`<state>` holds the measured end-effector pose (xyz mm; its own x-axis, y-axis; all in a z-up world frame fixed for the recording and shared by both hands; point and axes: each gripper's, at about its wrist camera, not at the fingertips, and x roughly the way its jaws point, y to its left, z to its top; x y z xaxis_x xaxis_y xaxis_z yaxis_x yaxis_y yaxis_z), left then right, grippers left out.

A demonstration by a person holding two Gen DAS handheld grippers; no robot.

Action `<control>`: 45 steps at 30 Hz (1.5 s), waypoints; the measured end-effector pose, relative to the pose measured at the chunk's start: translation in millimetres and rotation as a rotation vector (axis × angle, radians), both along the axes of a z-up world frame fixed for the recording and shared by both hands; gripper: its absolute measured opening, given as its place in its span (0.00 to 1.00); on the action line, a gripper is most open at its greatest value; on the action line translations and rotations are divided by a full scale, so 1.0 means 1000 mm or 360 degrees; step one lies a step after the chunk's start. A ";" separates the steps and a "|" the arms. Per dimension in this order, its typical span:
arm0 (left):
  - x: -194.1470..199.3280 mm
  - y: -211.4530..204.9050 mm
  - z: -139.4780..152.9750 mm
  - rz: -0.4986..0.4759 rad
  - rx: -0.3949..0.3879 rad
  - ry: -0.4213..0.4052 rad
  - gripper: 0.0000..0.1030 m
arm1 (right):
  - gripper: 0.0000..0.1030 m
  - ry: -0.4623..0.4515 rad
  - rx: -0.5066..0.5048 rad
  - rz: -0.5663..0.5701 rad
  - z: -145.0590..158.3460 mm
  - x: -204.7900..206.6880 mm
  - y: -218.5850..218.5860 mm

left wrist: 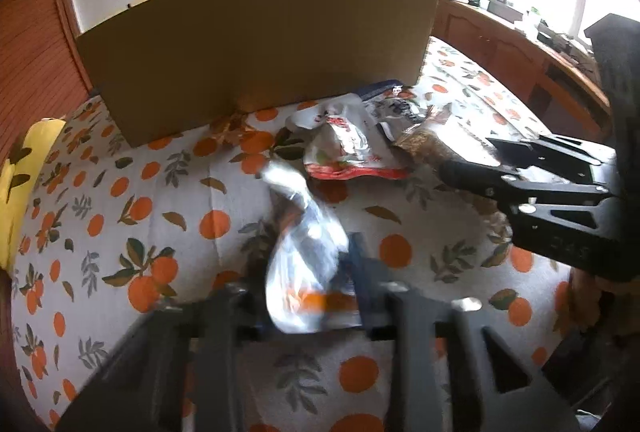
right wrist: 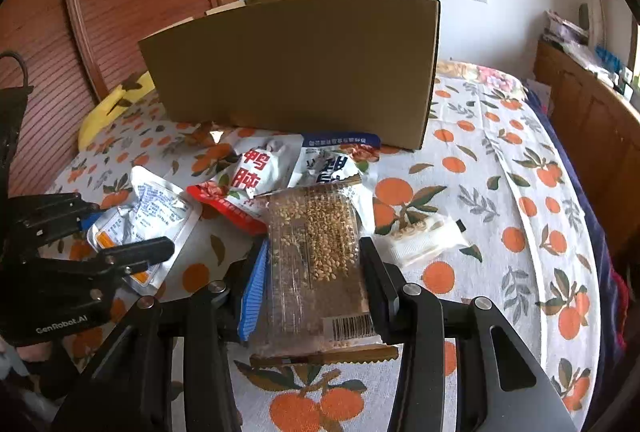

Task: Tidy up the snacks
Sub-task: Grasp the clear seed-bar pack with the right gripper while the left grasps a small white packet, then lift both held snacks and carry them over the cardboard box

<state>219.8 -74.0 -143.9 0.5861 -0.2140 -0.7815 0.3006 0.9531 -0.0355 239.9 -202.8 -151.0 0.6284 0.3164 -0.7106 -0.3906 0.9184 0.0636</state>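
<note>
Snack packets are spread on an orange-print bedspread (right wrist: 500,160) before a cardboard box (right wrist: 296,64). A sesame bar packet (right wrist: 316,256) is clamped between the right gripper's (right wrist: 312,272) fingers. A silver pouch (left wrist: 308,264) is pinched in the left gripper (left wrist: 304,284).

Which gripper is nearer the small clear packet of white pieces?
Right. The right gripper, shut on the sesame bar pack, sits just beside the clear packet; the left gripper holds a silver pouch farther left.
</note>
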 end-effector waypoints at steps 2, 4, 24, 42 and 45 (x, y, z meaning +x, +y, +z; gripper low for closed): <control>-0.001 -0.004 0.001 -0.0004 0.0024 0.0001 0.11 | 0.43 -0.0001 0.0011 -0.0003 0.000 0.000 -0.001; -0.003 -0.005 0.002 -0.0012 0.0031 -0.0003 0.10 | 0.43 -0.0009 0.0015 -0.0010 0.001 -0.001 -0.002; -0.026 0.014 0.042 0.0037 -0.0053 -0.0135 0.10 | 0.43 -0.0042 0.0027 -0.0029 0.002 -0.003 -0.003; -0.025 0.023 0.072 0.0063 -0.0122 -0.0267 0.10 | 0.43 -0.0097 0.0060 -0.0032 0.004 -0.011 -0.007; -0.023 0.026 0.076 0.0072 -0.0134 -0.0290 0.10 | 0.42 -0.0109 0.0067 -0.0033 0.005 -0.012 -0.008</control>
<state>197.3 -48.2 -67.7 0.7269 -0.2442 -0.6419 0.2663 0.9617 -0.0644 227.6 -210.7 -146.0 0.6817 0.3316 -0.6521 -0.3765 0.9233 0.0760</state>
